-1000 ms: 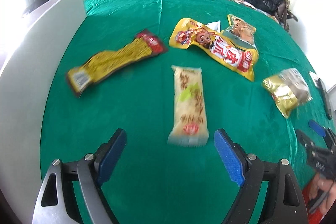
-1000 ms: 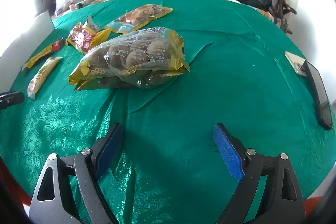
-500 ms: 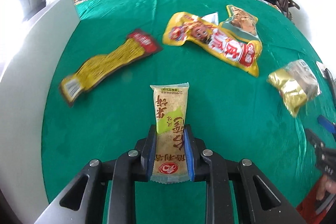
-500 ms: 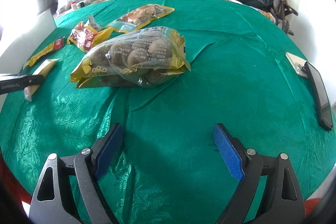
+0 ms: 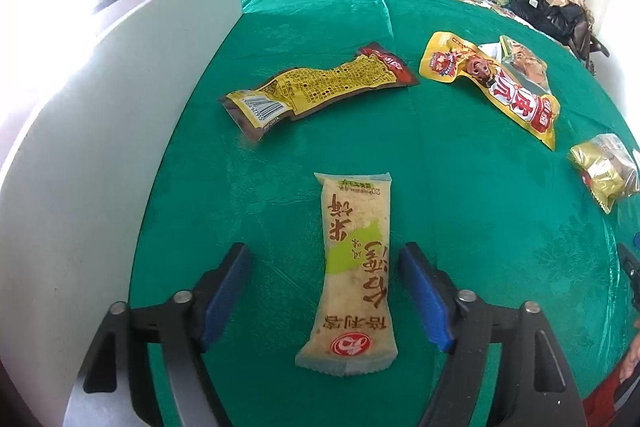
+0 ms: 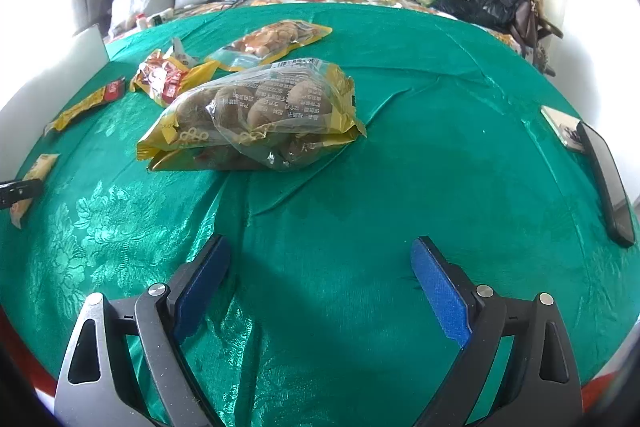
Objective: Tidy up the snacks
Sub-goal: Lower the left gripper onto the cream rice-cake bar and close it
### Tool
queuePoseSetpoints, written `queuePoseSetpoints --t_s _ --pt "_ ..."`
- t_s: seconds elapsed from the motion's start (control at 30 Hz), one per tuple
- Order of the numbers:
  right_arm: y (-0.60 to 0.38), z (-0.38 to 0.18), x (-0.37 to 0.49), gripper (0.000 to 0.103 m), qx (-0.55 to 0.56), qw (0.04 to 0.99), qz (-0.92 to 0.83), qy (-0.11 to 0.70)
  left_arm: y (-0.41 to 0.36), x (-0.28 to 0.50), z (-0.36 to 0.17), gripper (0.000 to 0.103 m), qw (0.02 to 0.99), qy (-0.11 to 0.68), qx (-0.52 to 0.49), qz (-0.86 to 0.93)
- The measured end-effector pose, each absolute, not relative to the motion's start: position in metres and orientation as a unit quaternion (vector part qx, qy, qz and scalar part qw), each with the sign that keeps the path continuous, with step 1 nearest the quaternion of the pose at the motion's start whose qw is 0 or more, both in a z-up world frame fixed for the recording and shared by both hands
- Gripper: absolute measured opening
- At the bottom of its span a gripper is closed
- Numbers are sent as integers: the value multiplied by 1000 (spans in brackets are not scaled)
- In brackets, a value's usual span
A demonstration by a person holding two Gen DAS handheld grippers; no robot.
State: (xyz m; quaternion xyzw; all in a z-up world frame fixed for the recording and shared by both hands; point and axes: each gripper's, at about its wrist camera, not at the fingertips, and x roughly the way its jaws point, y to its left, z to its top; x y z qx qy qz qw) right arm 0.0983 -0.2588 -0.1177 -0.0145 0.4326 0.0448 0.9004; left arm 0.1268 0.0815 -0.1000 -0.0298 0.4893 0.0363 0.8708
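A pale rice-cracker packet (image 5: 352,283) lies flat on the green bedspread (image 5: 460,187), directly between the jaws of the left gripper (image 5: 326,293), its long axis running straight along the line the gripper points, sealed bottom end nearest the camera. The jaws have just been opening and stand apart, each blue pad clear of the packet's edges, so nothing is clamped. The right gripper (image 6: 320,287), jaws also wide and empty, hovers over bare cloth well away from the packet; a bulky bag of round buns (image 6: 256,115) lies ahead of it. The left hand is plainly the nearer. The packet is slim and cream-coloured, with a green splash, dark lettering and a red round logo. A white panel (image 5: 120,107) borders the cloth at left.
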Motion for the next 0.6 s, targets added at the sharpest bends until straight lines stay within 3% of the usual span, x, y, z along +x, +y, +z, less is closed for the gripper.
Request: queuePoseSetpoints --t_s 0.17,0.3,0.4,0.5,0.6 --pt "-259 -114 96 94 -13 892 43 449 91 125 -106 102 875 479 -35 55" --pt "-258 -106 92 92 2 886 60 460 91 129 -109 103 876 477 -37 60" --pt "-251 -84 84 92 7 901 86 425 90 131 -109 103 874 480 -38 61" --pt "-229 -53 98 92 -18 914 121 388 89 131 -108 103 872 483 -39 63" --pt "-189 -35 140 92 -67 898 169 400 89 133 -108 103 872 485 -37 60"
